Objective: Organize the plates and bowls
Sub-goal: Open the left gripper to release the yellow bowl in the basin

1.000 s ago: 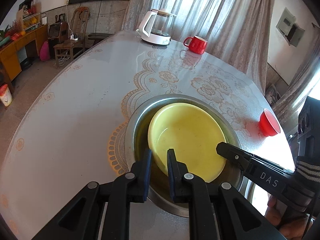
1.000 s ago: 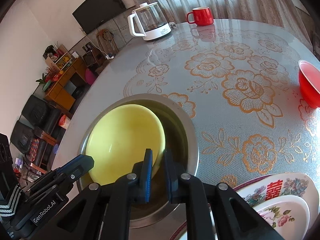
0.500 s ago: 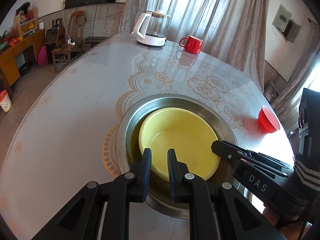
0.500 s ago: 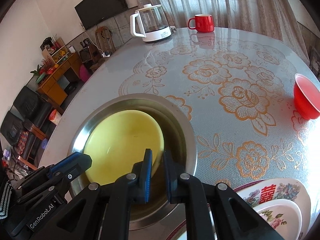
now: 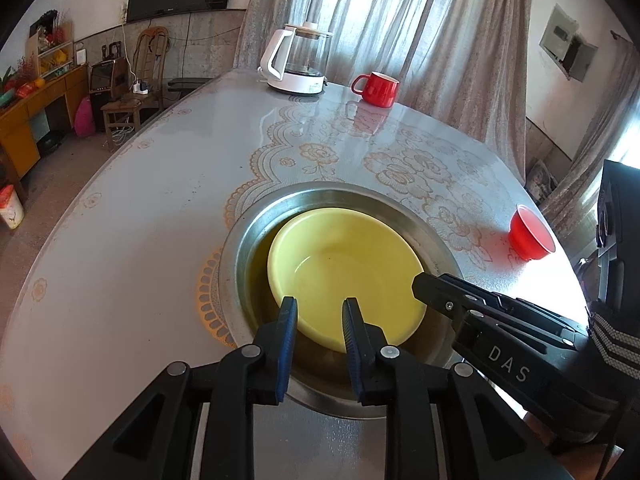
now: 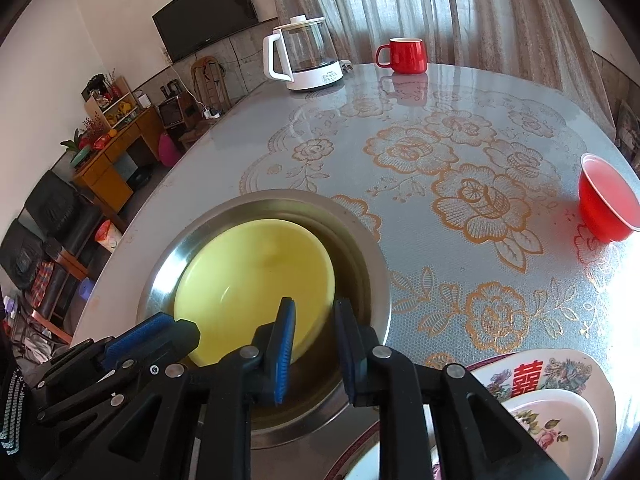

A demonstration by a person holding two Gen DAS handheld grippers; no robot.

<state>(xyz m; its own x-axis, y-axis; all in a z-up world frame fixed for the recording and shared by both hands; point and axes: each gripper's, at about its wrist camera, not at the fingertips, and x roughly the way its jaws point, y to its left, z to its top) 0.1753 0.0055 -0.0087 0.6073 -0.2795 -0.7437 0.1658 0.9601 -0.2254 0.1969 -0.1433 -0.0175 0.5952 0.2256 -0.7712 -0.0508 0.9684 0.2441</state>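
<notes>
A yellow bowl (image 5: 344,272) lies inside a wide steel basin (image 5: 256,232) on the table; it also shows in the right wrist view (image 6: 248,284), in the basin (image 6: 360,236). My left gripper (image 5: 319,312) is open over the bowl's near rim, holding nothing. My right gripper (image 6: 314,314) is open at the bowl's right edge, holding nothing; it also shows in the left wrist view (image 5: 424,280). A small red bowl (image 6: 604,204) stands at the right. Flowered plates (image 6: 552,404) are stacked at the lower right.
A glass kettle (image 5: 298,62) and a red mug (image 5: 378,88) stand at the table's far edge. The table (image 5: 120,240) has a floral lace cover. Chairs, a cabinet and a TV lie beyond on the left.
Both grippers opened and let go of the yellow bowl, which dropped from a tilt to lie flat in the basin. Both grippers drew back and up slightly.
</notes>
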